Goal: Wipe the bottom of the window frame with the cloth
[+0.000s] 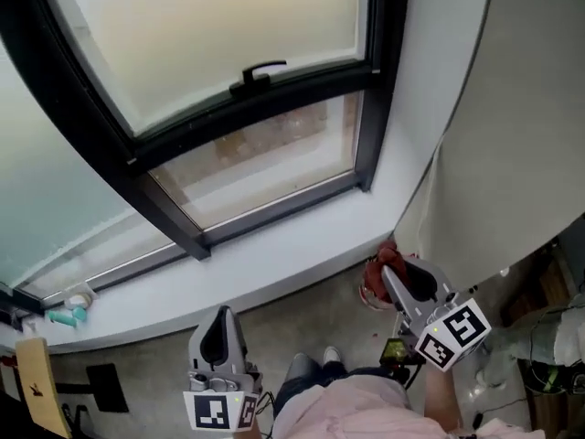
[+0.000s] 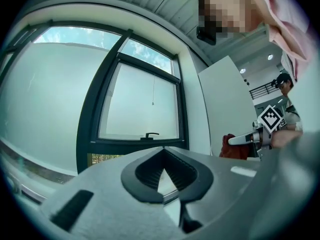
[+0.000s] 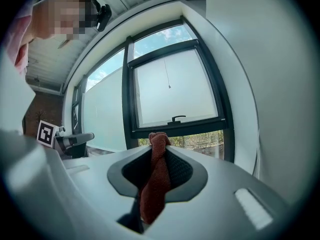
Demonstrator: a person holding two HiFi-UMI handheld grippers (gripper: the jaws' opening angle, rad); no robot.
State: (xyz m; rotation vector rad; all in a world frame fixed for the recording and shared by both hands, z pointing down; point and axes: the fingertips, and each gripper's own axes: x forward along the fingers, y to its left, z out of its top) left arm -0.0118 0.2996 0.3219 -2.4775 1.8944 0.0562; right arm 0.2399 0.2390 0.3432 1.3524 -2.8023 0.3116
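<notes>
Here, 2 handheld grippers held low, right gripper (image 1: 391, 273) clamped on a rust-red cloth (image 3: 155, 179) bunched between its jaws, below the white sill (image 1: 302, 254) and apart from the black window frame (image 1: 274, 210), left gripper (image 1: 221, 316) with jaws together, empty.

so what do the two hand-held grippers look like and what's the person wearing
The left hand-held gripper and right hand-held gripper are light grey with black ribbed jaw pads; each carries a white cube printed with black square markers. The person wears a pink top.
</notes>
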